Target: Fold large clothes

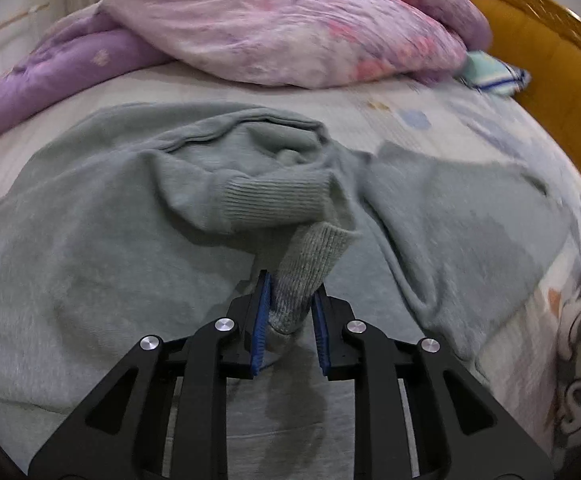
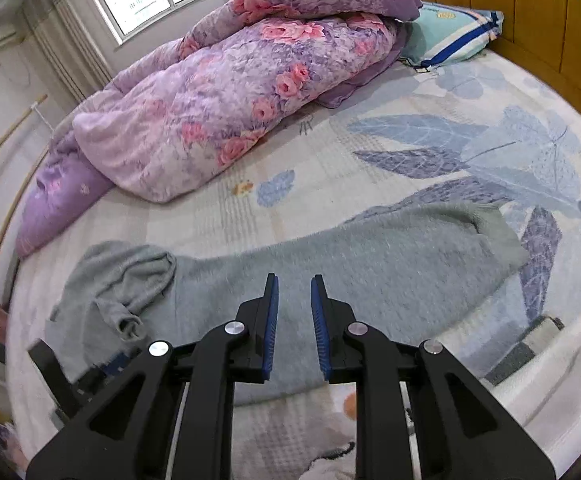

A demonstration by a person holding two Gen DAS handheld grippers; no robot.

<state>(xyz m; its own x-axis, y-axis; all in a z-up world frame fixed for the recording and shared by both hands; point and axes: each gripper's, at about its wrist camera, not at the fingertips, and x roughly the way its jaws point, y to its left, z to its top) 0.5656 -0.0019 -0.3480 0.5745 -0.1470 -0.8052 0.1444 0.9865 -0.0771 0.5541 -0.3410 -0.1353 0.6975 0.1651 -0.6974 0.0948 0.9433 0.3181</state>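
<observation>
The grey-green sweater lies spread on the bed, long axis running left to right across both views. The left hand-held gripper is clamped narrow on a ribbed cuff, the sleeve bunched directly ahead over the body. The right hand-held gripper hangs over the sweater's near edge, jaws narrowly parted, nothing between them. The left one is nearer the sleeve.
</observation>
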